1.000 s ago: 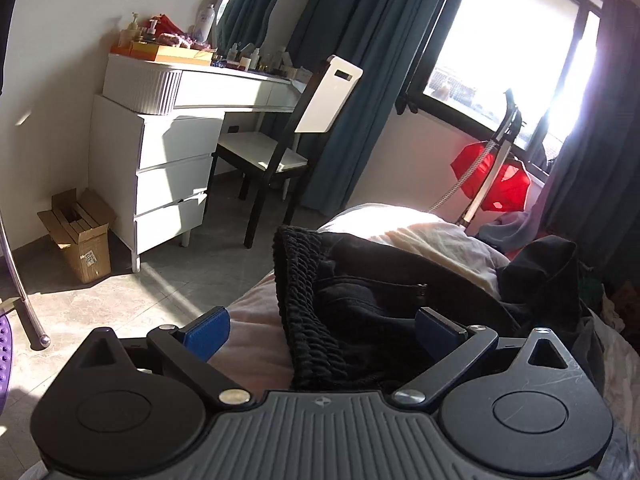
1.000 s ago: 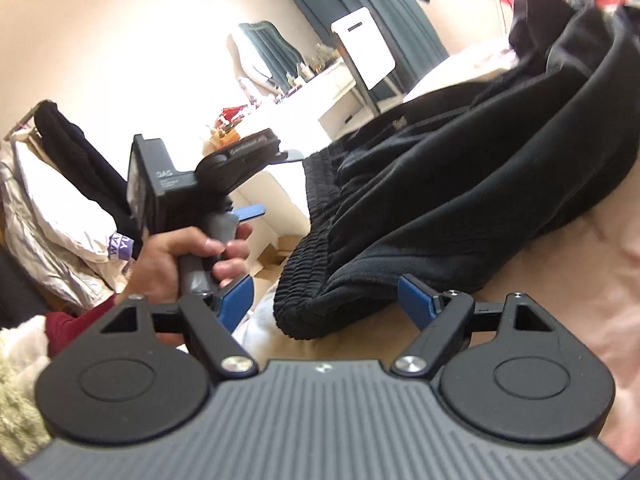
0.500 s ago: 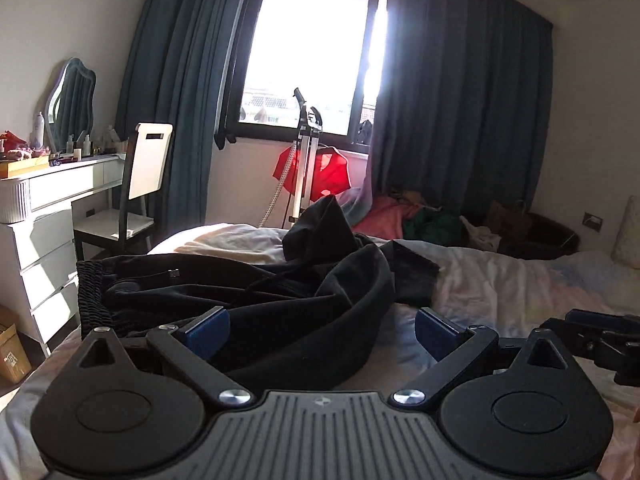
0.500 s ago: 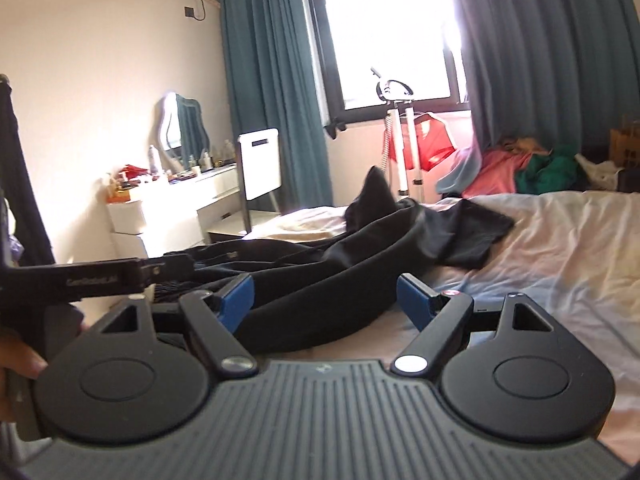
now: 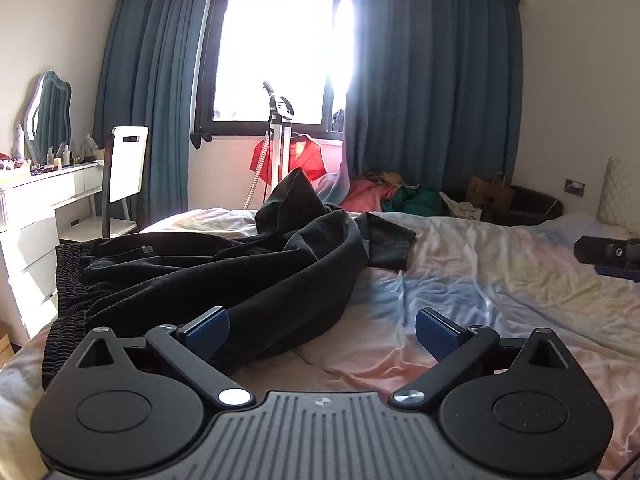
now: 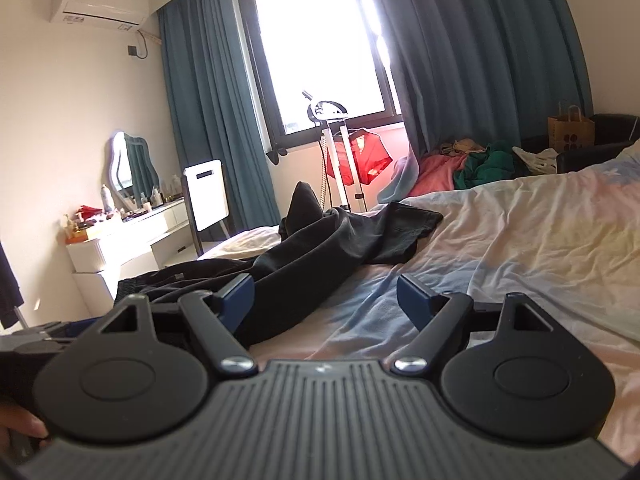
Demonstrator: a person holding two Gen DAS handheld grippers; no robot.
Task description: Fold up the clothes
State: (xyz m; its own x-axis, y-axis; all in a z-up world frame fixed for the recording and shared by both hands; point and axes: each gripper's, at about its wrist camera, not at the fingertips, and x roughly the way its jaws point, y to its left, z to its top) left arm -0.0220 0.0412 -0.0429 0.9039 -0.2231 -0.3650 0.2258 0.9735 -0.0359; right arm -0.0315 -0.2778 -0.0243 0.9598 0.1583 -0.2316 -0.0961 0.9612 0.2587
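Left wrist view: a bed (image 5: 500, 280) is seen under a pale, wrinkled sheet tinted pink, blue and yellow.
Bed, right wrist view: the same sheet (image 6: 540, 232) is shown running toward the window wall.
Black trousers (image 5: 208, 276): a crumpled heap is laid across the bed's left half, the ribbed waistband (image 5: 66, 304) hung at the left edge and one leg end (image 5: 390, 242) spread flat toward the middle.
Trousers, right wrist view: the garment (image 6: 320, 252) is seen stretched from the left edge toward the far side of the bed.
Left claw (image 5: 322, 330): the blue-padded fingers (image 5: 208, 330) are held wide apart just above the near edge, nothing gripped; the left pad is seen against the dark cloth, but contact cannot be told.
Right claw (image 6: 326, 298): its fingers are spread apart and empty, low over the sheet beside the trousers.
Right claw, left wrist view: its tip (image 5: 608, 254) is seen at the right edge of the bed.
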